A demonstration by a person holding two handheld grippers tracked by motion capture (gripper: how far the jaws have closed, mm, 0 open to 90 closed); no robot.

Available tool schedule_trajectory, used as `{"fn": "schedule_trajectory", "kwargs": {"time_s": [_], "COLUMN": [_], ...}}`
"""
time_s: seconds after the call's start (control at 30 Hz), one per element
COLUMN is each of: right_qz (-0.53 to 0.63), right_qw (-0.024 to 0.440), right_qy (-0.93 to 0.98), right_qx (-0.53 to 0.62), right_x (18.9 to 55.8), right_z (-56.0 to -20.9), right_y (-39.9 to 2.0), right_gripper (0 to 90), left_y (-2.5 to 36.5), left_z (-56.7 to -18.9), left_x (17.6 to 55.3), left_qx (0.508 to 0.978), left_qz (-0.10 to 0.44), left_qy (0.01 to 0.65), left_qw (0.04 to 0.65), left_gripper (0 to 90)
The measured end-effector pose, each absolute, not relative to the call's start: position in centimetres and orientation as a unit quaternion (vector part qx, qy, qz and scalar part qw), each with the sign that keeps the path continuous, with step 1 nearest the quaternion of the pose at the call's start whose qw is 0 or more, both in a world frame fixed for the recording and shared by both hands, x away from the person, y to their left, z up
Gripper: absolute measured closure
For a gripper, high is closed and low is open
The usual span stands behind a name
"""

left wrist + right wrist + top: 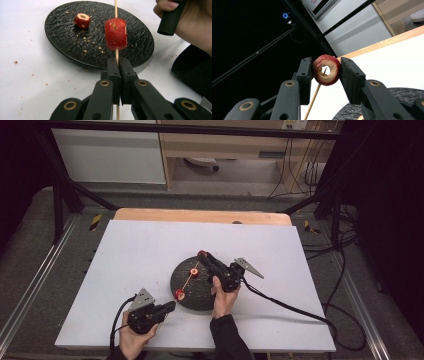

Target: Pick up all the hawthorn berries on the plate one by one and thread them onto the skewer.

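Threading cored fruit onto a stick is the work in hand, and each grip suits its share of it. The left gripper (117, 65) has its jaws clenched on the lower end of a thin, pale wooden skewer (116, 5), which keeps the stick steady and leaves its far end free. A red, cylindrical fruit piece with small holes in its skin (115, 34) already sits on the skewer just above those jaws, over the near part of the plate.

The right gripper (326, 71) grasps a red-skinned, cored fruit ring with pale flesh (326, 70) by its two sides — a sensible hold, since it leaves the central hole clear. In the right gripper view the skewer tip (323, 71) shows through that hole, so I judge the ring is being slid on, or is about to be. In the high view the ring (201, 253) is held at the far end of the skewer, above the far edge of the plate.

The round, black, rough-textured plate (60, 32) lies on the white-covered table (140, 250) and serves as the holding dish: one more red cored fruit piece (82, 20) lies loose on it — with pale crumbs scattered round it — well apart from the skewered piece. Crumbs also dot the table beside the plate.
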State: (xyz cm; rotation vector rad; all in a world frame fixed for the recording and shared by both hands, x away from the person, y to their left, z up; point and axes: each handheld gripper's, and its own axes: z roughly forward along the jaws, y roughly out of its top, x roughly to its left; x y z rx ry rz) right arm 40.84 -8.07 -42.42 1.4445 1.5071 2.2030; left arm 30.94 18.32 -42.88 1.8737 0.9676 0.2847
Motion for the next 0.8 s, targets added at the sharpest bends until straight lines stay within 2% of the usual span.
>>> {"fn": "schedule_trajectory", "kwargs": {"time_s": [0.8], "right_qz": [0.726], "right_qw": [0.047], "right_qy": [0.502], "right_qx": [0.467], "right_x": [40.2], "right_z": [-41.9], "right_y": [-8.2], "right_gripper": [63.3], "left_y": [15.8], "left_z": [-40.4], "left_x": [33.8], "left_qx": [0.762], "left_qz": [0.125], "left_qy": [0.397], "left_qw": [0.496], "left_gripper": [88.1]}}
